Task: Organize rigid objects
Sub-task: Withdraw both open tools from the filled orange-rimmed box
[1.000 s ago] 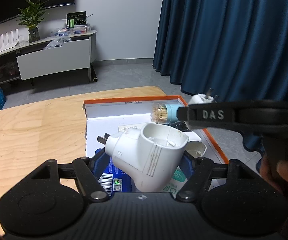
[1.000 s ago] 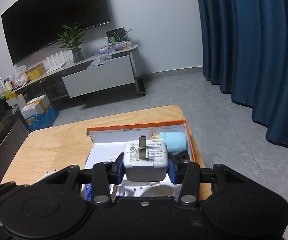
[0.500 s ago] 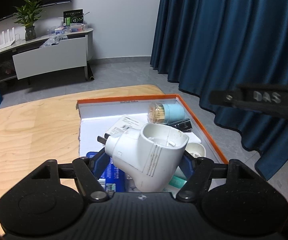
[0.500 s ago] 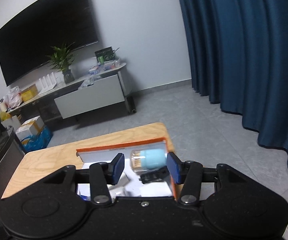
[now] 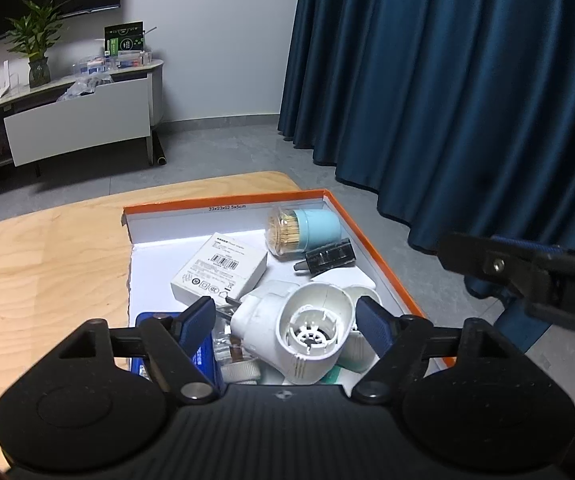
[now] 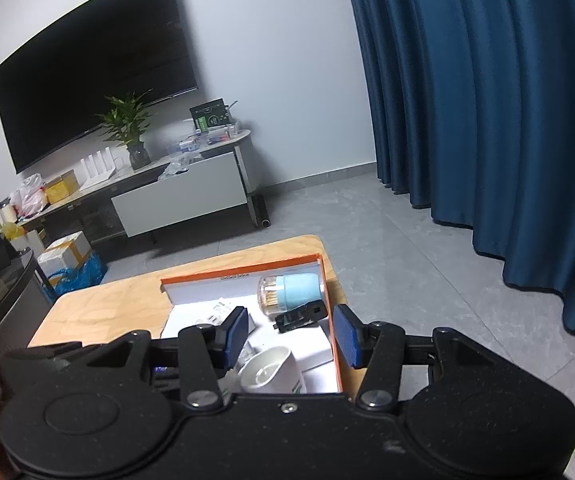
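Left tongs (image 5: 287, 322) spread apart at lower centre of the left wrist view, blue pads (image 5: 197, 322) clear of the white plug adapter (image 5: 303, 332) lying between them, prongs toward the left, round socket end facing the camera; adapter resting inside the orange-rimmed box (image 5: 371, 236) on the wooden desk (image 5: 47, 264), atop other clutter. Farther up in the box: white carton (image 5: 219, 270) with barcode label, centre; toothpick jar (image 5: 303, 232) with pale blue body on its side at upper right; small black charger (image 5: 327, 258) just below the jar; blue packet (image 5: 203, 356) at lower left, partly hidden by the left pad. Right tongs (image 6: 289, 338) also spread apart, holding nothing, hovering above the box's right edge in the right wrist view; same jar (image 6: 289, 290) and black charger (image 6: 301, 316) visible between the pads; white round item (image 6: 269, 370) low in centre, cannot tell which. Dark blue curtain (image 6: 487, 120) filling the right of the frame; television (image 6: 95, 96) at upper left.
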{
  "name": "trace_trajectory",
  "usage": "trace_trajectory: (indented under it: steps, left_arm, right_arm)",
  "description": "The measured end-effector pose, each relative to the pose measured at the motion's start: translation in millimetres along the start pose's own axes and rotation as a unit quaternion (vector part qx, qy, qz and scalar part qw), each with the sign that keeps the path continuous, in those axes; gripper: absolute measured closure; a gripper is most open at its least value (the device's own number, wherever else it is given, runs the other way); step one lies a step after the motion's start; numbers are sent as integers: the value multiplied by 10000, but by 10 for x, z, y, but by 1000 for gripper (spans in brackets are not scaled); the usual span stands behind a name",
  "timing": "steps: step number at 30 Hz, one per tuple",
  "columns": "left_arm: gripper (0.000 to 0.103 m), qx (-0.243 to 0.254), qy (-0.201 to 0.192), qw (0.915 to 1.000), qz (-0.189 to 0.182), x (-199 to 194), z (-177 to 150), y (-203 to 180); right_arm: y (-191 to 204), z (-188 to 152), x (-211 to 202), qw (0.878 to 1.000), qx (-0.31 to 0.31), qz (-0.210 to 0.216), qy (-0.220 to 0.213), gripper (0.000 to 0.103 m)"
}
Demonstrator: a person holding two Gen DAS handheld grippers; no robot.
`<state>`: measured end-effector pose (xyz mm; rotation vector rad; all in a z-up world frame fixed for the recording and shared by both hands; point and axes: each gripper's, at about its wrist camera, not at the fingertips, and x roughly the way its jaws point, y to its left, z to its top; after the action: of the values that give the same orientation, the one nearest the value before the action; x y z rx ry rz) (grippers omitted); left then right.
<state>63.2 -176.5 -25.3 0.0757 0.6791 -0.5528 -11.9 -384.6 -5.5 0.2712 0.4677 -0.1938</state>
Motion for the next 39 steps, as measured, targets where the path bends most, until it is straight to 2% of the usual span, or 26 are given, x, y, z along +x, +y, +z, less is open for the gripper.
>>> trace_trajectory:
  steps: [9,11,14,17,20,24,28,39]
  left_arm:
    - [20,-40,-268,9995,131,-396,17,-17]
    - [17,-30,-298,9994,189,-508,-7,-36]
    - [11,-62,-262,9992,281,-647,-75,-51]
    - [3,-133,-196,9986,482,-774,-183,-63]
    - [0,-333,-108,9966,748,-857,-291,-50]
    - [0,-419,87,9934,1062,-903,-418,-71]
    - [0,-384,99,9902,1343,-954,-490,-117]
    - [0,-389,234,9902,1322,-1011,-596,-139]
  right_arm:
    - [74,-67,-295,9999,-18,-8,-158,44]
    - [88,-85,-367,9998,-28,-13,-189,39]
    - [92,-133,-459,9999,-65,-2,-153,38]
    - [102,-210,-536,9998,-187,50,-34,35]
    - [131,-315,-591,9994,-320,60,110,30]
    - [153,-430,-657,9989,-388,48,271,26]
    - [181,-527,-734,9986,-409,48,326,26]
    - [243,-558,-809,9983,-480,-28,328,25]
